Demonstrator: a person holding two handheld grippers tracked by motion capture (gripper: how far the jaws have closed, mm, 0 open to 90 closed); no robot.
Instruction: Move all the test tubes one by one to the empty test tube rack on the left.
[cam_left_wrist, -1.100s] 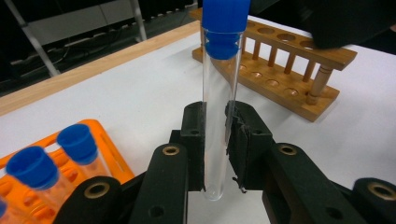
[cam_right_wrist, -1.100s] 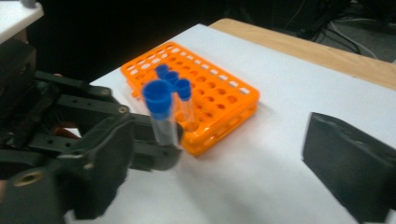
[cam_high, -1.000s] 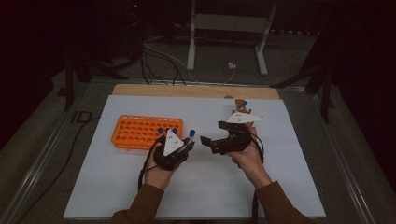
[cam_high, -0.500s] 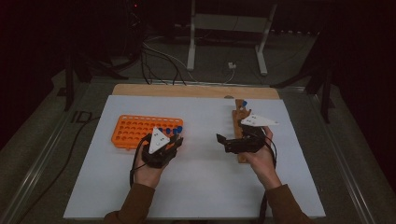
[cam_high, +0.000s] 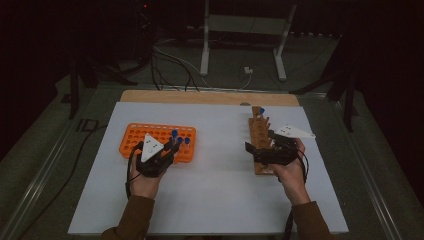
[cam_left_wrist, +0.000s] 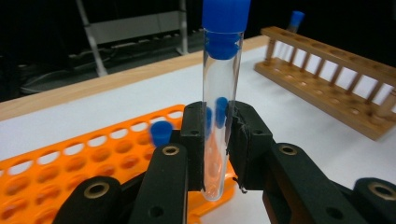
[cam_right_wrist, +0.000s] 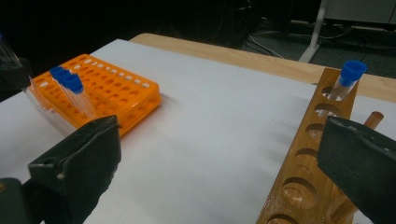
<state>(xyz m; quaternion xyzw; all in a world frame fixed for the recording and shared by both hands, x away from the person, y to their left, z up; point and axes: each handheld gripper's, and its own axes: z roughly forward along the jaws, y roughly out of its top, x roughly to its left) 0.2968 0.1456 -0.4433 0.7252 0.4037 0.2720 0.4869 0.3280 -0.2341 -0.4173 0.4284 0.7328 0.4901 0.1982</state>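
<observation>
From the high view, the left gripper (cam_high: 172, 145) sits at the orange rack (cam_high: 135, 137), the right gripper (cam_high: 255, 150) over the wooden rack (cam_high: 259, 131). The left gripper view shows its jaws clamped on an upright blue-capped tube (cam_left_wrist: 220, 93) beside the orange rack's edge. In the right gripper view, the jaws stand wide apart, holding nothing, beside the wooden rack.

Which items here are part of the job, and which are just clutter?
In the job:
- left claw, shut on a blue-capped test tube
- orange rack with more capped tubes
- wooden rack holding one capped tube
- right claw, open beside the wooden rack

Lying about:
- white metal stand behind the table
- cables on the floor
</observation>
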